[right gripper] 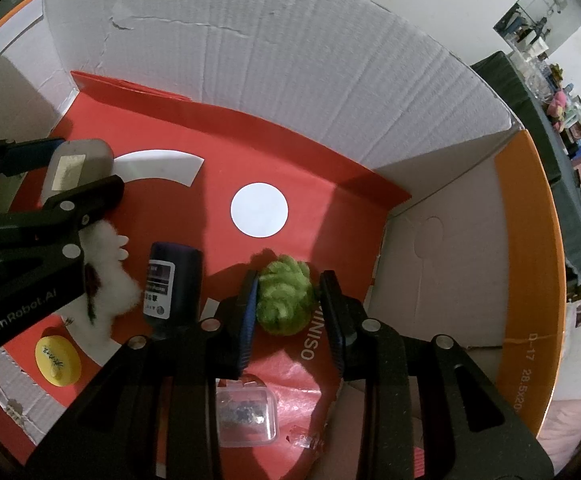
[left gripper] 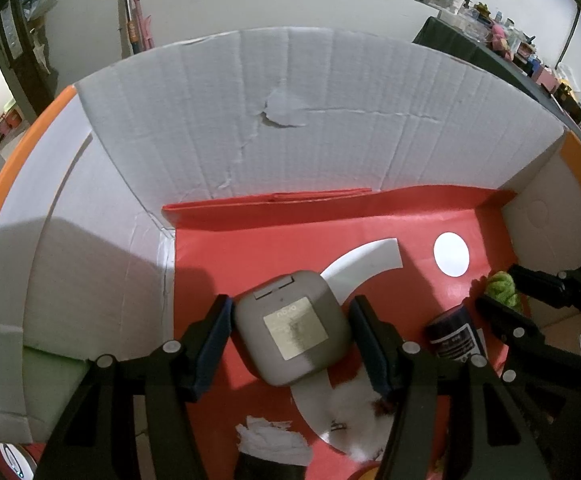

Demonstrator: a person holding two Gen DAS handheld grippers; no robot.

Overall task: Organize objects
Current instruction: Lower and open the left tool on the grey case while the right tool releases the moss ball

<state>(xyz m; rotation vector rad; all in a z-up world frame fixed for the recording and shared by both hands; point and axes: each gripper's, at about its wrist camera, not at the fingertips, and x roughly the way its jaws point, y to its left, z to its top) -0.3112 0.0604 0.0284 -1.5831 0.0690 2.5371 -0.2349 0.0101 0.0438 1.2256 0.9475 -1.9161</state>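
The right tongs (right gripper: pixel 290 312) squeeze the soft, light green fuzzy ball (right gripper: pixel 286 300) – left tongs (left gripper: pixel 290 336) grip the hard, smooth grey square case (left gripper: pixel 292 328) by its sides.

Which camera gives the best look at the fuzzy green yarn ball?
The right wrist view. The fuzzy green yarn ball sits centred between the right gripper fingers on the red box floor, fully visible. In the left wrist view it is small at the edge, partly hidden behind that gripper.
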